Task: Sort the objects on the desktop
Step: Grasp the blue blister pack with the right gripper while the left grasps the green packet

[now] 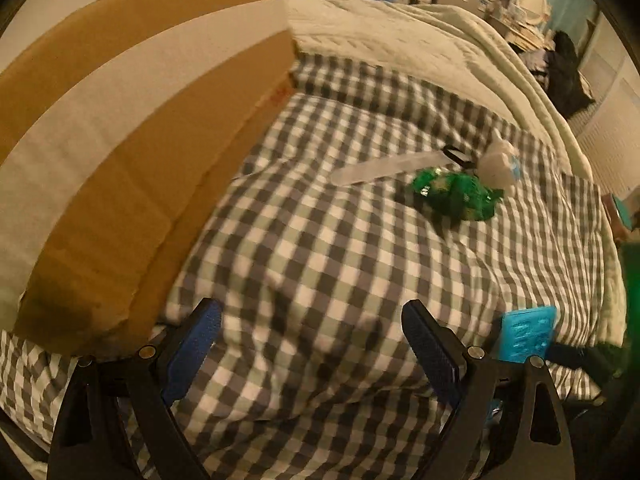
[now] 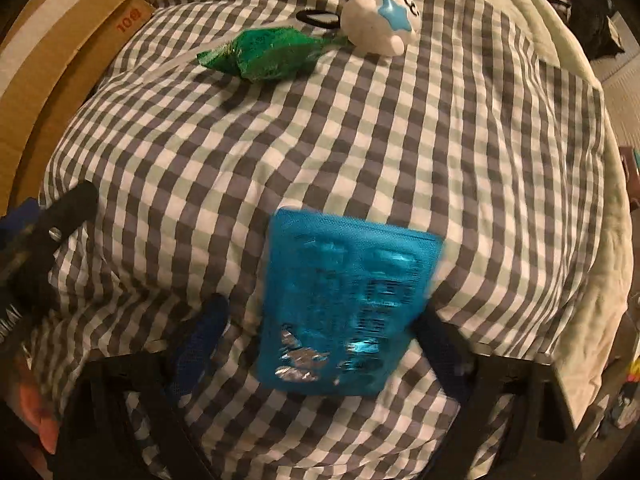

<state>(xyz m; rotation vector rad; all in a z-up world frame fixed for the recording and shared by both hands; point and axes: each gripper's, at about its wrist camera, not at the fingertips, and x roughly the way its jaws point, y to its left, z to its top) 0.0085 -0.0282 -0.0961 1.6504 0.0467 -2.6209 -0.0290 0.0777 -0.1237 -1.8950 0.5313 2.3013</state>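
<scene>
While the left gripper (image 1: 312, 344) hangs with fingers wide over the checkered bed (image 1: 320, 264), the right gripper (image 2: 320, 336) fingers sit wide around the blue blister pack (image 2: 344, 300), grip unclear.

A checked bed cover (image 2: 360, 128) carries everything. At 12 o'clock lie a green packet (image 2: 266, 54), white toy (image 2: 380, 20) and black ring (image 2: 318, 18); a box (image 2: 60, 52) sits at 10.

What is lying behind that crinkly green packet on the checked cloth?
Behind the green packet sit a white toy with a blue star and a black loop, partly hidden by both. A clear plastic strip lies there too; its near end is covered.
</scene>
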